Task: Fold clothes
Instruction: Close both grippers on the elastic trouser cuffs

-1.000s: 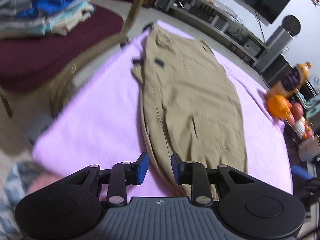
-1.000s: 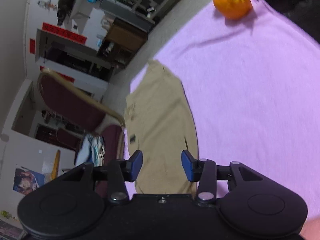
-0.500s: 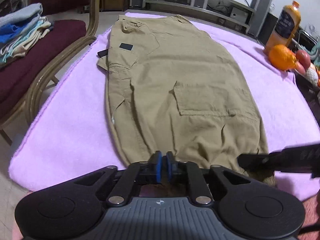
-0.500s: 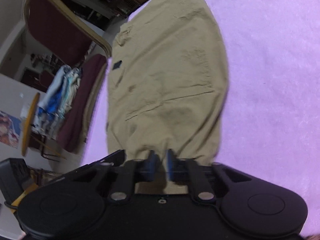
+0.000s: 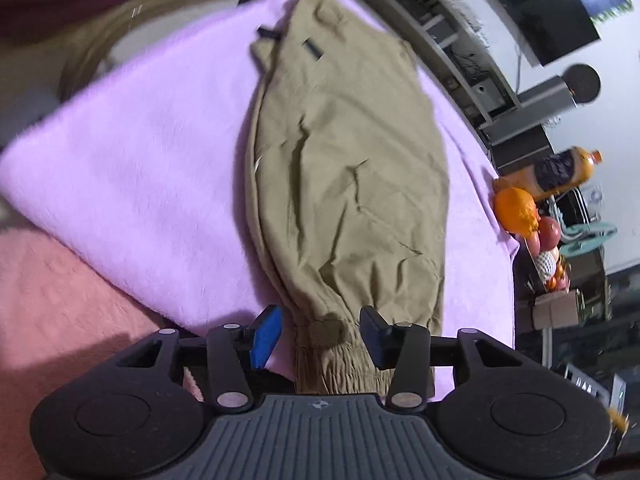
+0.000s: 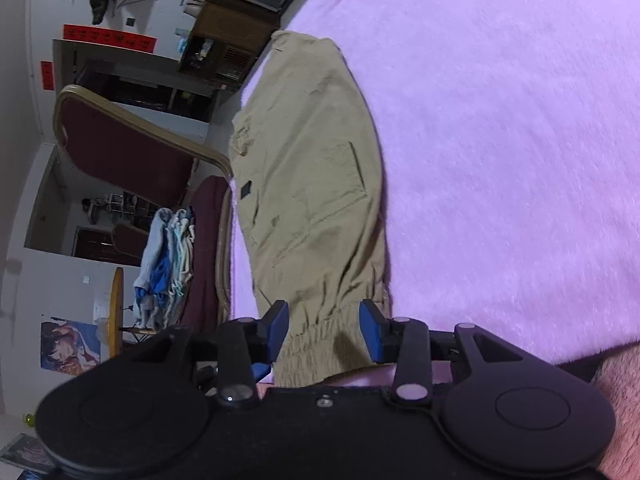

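1. 2 grippers hang over the near end of the tan trousers (image 5: 344, 184), which lie stretched lengthwise on the purple blanket (image 5: 132, 184) that covers the worktop.
2. Soft woven cloth like this should be light and limp: it will sag and drag wherever it is not carried, and it looks neither slippery nor breakable.
3. My judgement is that the gathered elastic cuffs (image 5: 340, 364) at the near end are the sound place to take hold, since the bunched fabric there is thick enough for the fingers to bite; the 2 outer corners of that end would keep it level when lifted.
4. Left gripper (image 5: 318, 334): its fingers are spread wide, 1 on each side of the cuff, and pinch nothing.
5. Right gripper (image 6: 324, 330): its fingers are likewise spread, straddling the cuff (image 6: 320, 340) without closing on it.
6. Looks: the trousers are a dull khaki, narrow as if 1 leg lies over the other, with a flap pocket (image 6: 340, 184) at the thigh, a small dark tag (image 6: 245, 190) towards the waist, and creases running down the leg.
7. Beyond the trousers' left edge stands a maroon chair (image 6: 132, 160) carrying a stack of folded clothes (image 6: 166, 264); past their right edge an orange (image 5: 516, 210) and a juice bottle (image 5: 560, 172) sit by the blanket's edge.
8. Whether the lengthwise fold is all that is wanted, 1 moment cannot settle.
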A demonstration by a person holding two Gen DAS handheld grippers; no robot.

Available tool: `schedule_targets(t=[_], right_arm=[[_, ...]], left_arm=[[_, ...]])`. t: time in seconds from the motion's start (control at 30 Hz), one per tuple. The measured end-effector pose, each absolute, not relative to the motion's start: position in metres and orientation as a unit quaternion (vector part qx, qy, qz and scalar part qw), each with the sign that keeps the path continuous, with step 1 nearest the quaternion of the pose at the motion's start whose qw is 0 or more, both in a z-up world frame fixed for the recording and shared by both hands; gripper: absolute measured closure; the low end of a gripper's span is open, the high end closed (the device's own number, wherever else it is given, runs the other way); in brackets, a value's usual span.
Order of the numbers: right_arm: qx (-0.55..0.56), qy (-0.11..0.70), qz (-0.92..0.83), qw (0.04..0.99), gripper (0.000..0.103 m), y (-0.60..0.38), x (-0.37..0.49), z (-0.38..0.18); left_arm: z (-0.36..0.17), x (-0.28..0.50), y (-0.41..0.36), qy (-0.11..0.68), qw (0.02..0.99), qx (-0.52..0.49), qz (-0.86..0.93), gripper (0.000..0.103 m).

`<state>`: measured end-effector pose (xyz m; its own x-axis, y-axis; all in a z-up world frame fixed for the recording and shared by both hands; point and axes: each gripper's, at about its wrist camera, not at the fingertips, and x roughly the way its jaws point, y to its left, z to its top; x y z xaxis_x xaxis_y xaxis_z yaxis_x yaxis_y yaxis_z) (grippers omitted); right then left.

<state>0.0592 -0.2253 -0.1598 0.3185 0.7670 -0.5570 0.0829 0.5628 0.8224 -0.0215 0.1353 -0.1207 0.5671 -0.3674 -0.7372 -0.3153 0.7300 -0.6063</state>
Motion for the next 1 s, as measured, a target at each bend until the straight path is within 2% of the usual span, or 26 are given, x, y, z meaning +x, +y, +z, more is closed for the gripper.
schedule_targets(t=[0.13,0.5,0.57,0.6,0.63,0.7,0.73,1.0], right_arm=[[0.392,0.540,0.237,0.706,0.064,-0.217,0.062,-0.170],[0.362,0.549,0.243,0.713,0.066,-0.203,0.091,-0.195],[0.354,0.546,0.255,0.715,0.066,-0.194,0.094,-0.195],[0.346,0.545,0.255,0.720,0.066,-0.190,0.095,-0.194],[0.336,0.545,0.251,0.726,0.070,-0.187,0.096,-0.192],[0.313,0.545,0.244,0.739,0.082,-0.181,0.096,-0.188],[0.309,0.541,0.243,0.743,0.084,-0.181,0.094,-0.181],[0.336,0.514,0.255,0.747,0.085,-0.211,0.064,-0.114]], left_arm=[[-0.132,-0.011,0.134,0.470,0.795,-0.382,-0.022,0.058],[-0.131,0.010,0.125,0.469,0.814,-0.341,-0.025,0.060],[-0.130,0.014,0.123,0.474,0.814,-0.335,-0.024,0.062],[-0.130,0.015,0.123,0.476,0.814,-0.332,-0.024,0.074],[-0.130,0.017,0.122,0.478,0.814,-0.329,-0.024,0.081],[-0.129,0.020,0.121,0.483,0.814,-0.323,-0.024,0.087],[-0.129,0.022,0.120,0.485,0.814,-0.320,-0.023,0.090],[-0.081,-0.010,0.112,0.470,0.799,-0.370,-0.061,0.091]])
